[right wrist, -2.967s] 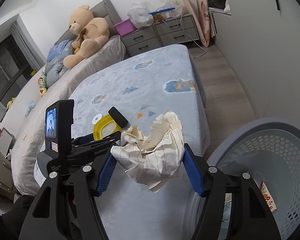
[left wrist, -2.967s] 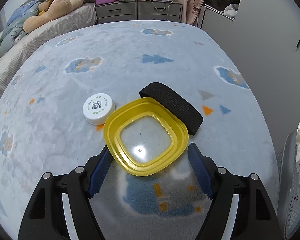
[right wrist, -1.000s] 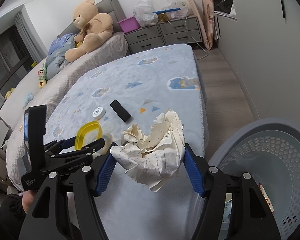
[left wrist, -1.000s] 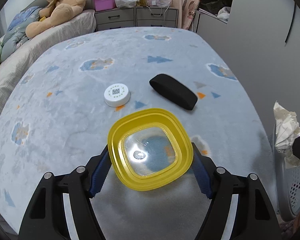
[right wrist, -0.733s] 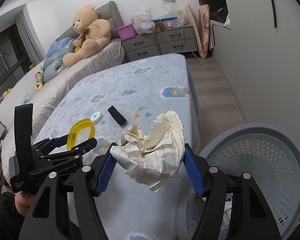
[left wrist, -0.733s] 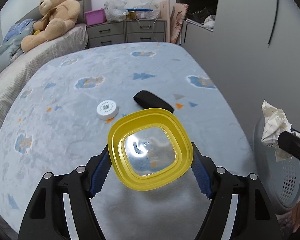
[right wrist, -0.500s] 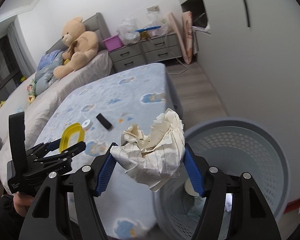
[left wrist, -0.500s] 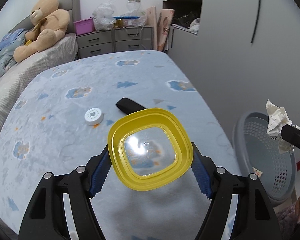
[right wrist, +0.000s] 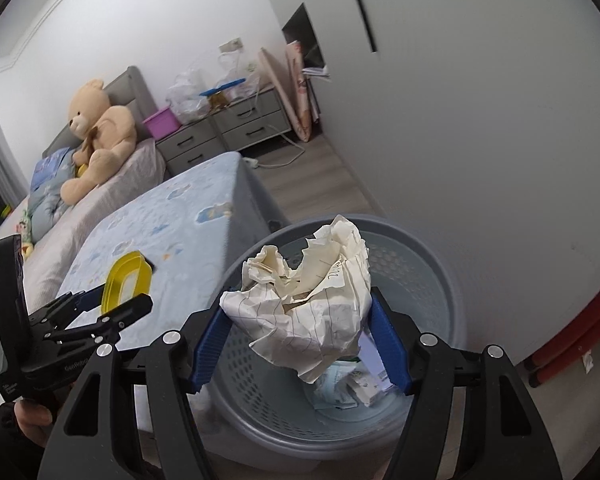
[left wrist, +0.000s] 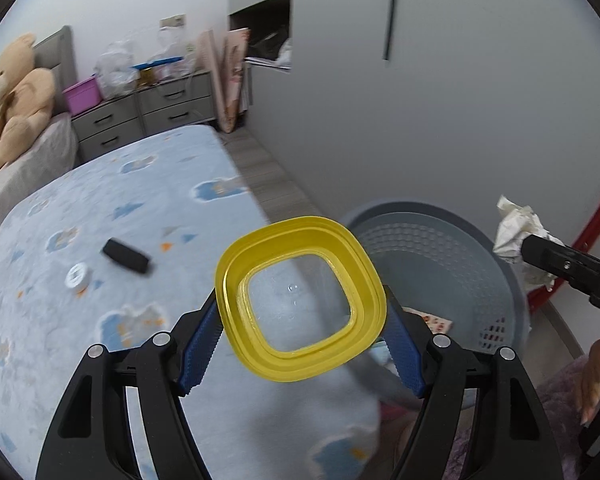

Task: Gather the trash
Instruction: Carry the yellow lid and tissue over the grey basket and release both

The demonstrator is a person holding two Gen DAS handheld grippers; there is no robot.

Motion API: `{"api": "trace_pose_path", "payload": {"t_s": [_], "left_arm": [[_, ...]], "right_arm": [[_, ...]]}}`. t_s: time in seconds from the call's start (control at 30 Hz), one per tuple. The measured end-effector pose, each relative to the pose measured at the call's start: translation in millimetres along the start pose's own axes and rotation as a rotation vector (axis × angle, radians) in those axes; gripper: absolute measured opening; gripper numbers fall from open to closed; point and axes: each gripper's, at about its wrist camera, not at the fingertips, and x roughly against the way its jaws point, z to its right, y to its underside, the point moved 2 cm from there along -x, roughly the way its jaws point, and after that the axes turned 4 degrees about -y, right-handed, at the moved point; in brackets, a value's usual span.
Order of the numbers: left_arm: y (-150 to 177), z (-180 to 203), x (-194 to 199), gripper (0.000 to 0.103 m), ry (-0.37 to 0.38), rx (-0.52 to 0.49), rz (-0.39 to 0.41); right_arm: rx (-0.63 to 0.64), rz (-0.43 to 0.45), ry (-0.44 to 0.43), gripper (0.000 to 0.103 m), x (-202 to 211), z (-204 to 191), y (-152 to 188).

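My left gripper point(left wrist: 300, 344) is shut on a yellow-rimmed clear plastic lid point(left wrist: 300, 300) and holds it in the air at the bed's edge, beside the grey perforated basket point(left wrist: 460, 248). My right gripper point(right wrist: 300, 340) is shut on a crumpled ball of lined paper point(right wrist: 304, 300) and holds it over the open basket point(right wrist: 432, 280). The paper also shows in the left wrist view point(left wrist: 516, 236), and the lid in the right wrist view point(right wrist: 126, 280). A black oblong object point(left wrist: 126, 255) and a round white cap point(left wrist: 77, 275) lie on the bed.
The basket holds several bits of packaging at its bottom point(right wrist: 356, 388). The blue-patterned bed point(left wrist: 100, 208) lies to the left, a grey wall to the right. Grey drawers point(right wrist: 228, 128), a teddy bear point(right wrist: 96, 136) and red poles point(right wrist: 572, 336) stand around.
Both grippers have swung right from the bed toward the basket. The paper now hangs over the basket opening and the lid has left the mattress area. Both grips are unchanged.
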Motion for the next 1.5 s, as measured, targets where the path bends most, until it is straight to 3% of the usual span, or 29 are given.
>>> {"api": "trace_pose_path", "payload": {"t_s": [0.2,0.4,0.8,0.97,1.5], "left_arm": [[-18,40,-13,0.072,0.067,-0.062,0.011],[-12,55,-33,0.072,0.090,-0.086,-0.016],[-11,51,-46,0.072,0.108,-0.077,-0.042],[-11,51,-46,0.077,0.097,-0.080,-0.043],[-10,46,-45,0.078,0.091,-0.071,-0.043]], "right_arm": [[-0.044,-0.020,0.019,0.065,-6,21,5],[-0.067,-0.052,0.049,0.066,-16,35,8],[-0.082,-0.089,0.074,0.068,-28,42,10],[-0.104,-0.069,0.067,0.077,-26,45,8],[-0.097,-0.083,0.072,0.077,-30,41,7]]}}
